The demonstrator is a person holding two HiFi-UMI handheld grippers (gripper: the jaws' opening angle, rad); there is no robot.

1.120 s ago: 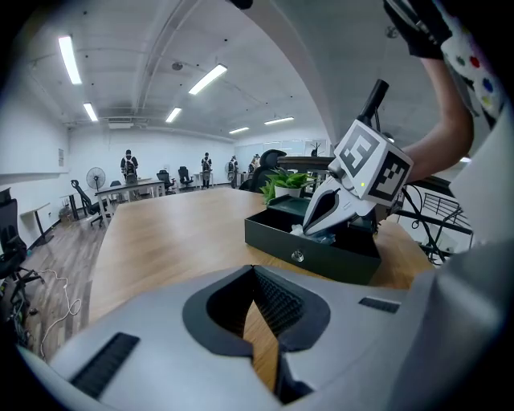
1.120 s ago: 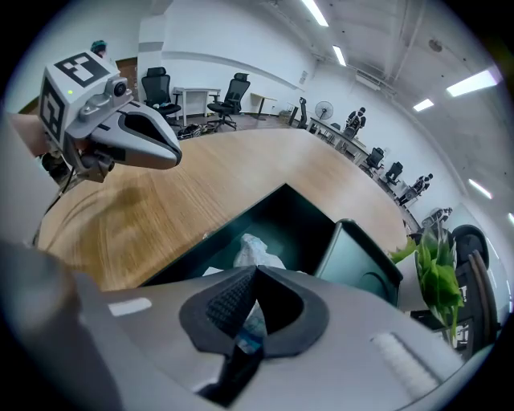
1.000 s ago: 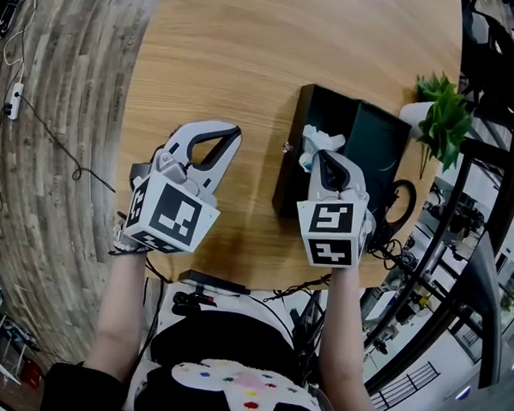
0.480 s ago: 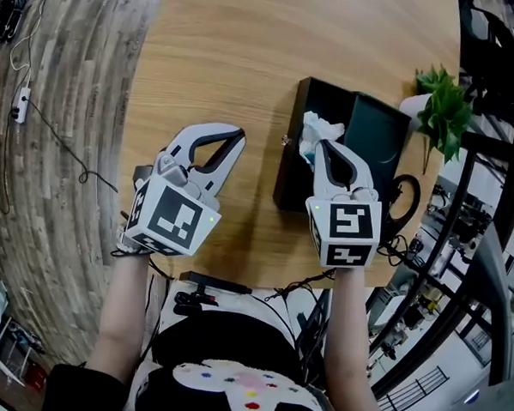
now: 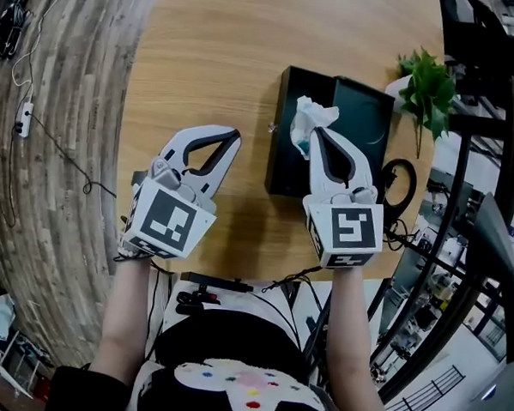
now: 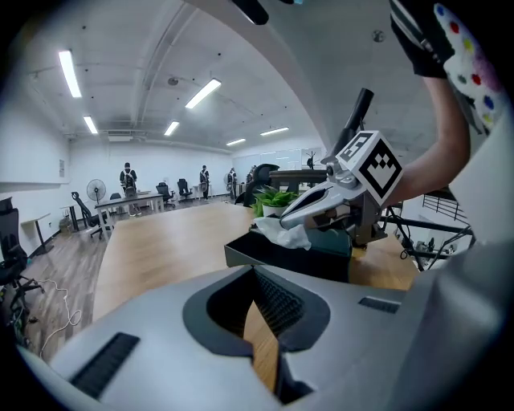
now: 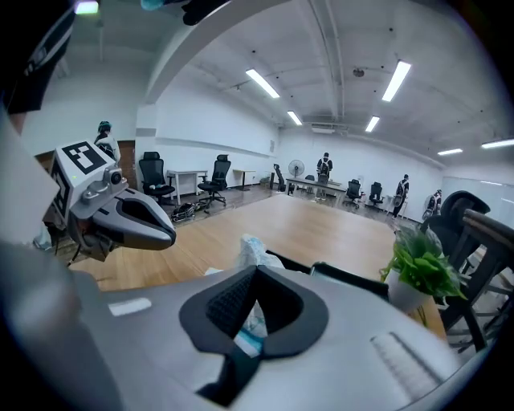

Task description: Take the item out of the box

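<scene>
A dark green box (image 5: 285, 133) lies open on the wooden table, its lid (image 5: 362, 128) flat to the right. My right gripper (image 5: 310, 136) is shut on a crumpled white packet (image 5: 306, 121) with a bit of blue on it, holding it above the box's near part. The packet (image 7: 250, 255) shows beyond the shut jaws in the right gripper view. My left gripper (image 5: 230, 140) hovers left of the box, shut and empty. From the left gripper view I see the box (image 6: 281, 257) and the packet (image 6: 281, 233) under the right gripper (image 6: 283, 222).
A small potted plant (image 5: 426, 89) stands at the table's right edge past the lid. A black cable loop (image 5: 400, 186) lies near the right edge. Bare wooden table (image 5: 213, 52) stretches far and left of the box. The table's near edge is close to both hands.
My right gripper has risen with the white packet, lifting it up over the box. The left gripper has hardly moved.
</scene>
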